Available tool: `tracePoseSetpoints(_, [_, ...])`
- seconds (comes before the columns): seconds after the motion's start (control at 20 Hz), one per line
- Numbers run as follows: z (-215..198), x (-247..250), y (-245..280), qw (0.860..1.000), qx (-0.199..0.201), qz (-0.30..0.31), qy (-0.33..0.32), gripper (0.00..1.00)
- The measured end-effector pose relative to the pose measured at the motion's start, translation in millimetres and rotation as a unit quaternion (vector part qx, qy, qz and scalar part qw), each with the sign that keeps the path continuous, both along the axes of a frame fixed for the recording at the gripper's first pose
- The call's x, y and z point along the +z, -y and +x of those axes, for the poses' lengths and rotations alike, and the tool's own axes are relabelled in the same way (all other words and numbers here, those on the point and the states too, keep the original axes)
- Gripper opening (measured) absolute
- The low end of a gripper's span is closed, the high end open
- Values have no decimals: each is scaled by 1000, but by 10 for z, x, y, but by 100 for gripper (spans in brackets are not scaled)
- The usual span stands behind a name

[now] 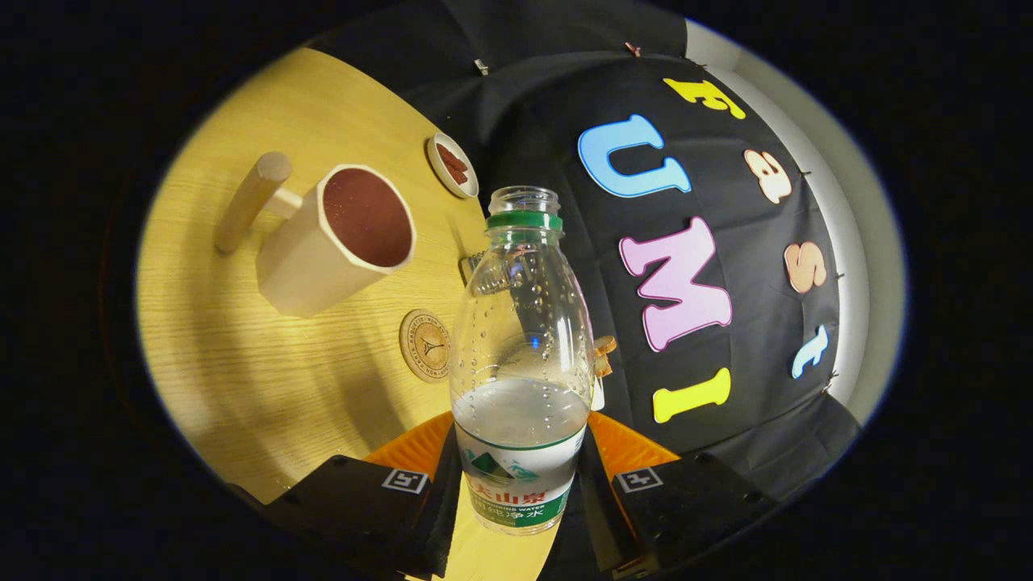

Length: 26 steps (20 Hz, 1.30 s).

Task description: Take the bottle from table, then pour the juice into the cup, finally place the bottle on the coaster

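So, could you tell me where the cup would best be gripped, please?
Take the cup by its wooden handle, a straight bar standing off the wall on the side away from the coaster. The body looks too wide for the fingers. The gripper is now shut on the bottle.

Printed bottle label (516, 492) (coaster (425, 344) lettering illegible)

Tongs (520, 492) clamped on bottle (520, 355) at its labelled lower body, both fingers pressing; bottle uncapped, roughly a third full of clear liquid; cup (335, 242) beyond on bench (266, 379), holds dark red liquid; round coaster (425, 344) between cup and bottle; small dish (452, 165) farther back.
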State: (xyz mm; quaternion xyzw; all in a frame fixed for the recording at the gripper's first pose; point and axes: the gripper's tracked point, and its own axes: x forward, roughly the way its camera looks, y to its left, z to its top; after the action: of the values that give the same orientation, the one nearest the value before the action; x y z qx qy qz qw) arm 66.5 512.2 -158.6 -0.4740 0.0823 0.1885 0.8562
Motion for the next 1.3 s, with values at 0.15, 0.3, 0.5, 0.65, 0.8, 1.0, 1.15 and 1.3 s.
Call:
tracePoseSetpoints(0.15, [-54, -58, -50, 1000, 12, -24, -1, 69])
tracePoseSetpoints(0.3, [-19, -94, -51, 998, 14, -58, 2, 69])
tracePoseSetpoints(0.5, [30, -109, -53, 995, 23, -98, 8, 69])
tracePoseSetpoints(0.65, [56, -102, -54, 993, 26, -115, 13, 69])
tracePoseSetpoints(0.8, [101, -93, -52, 991, 28, -131, 16, 69])
tracePoseSetpoints(1.0, [130, -79, -77, 988, 36, -148, 21, 69])
tracePoseSetpoints(1.15, [115, -93, -79, 986, 39, -160, 23, 69])
tracePoseSetpoints(1.3, [125, -100, -85, 984, 43, -171, 27, 69])
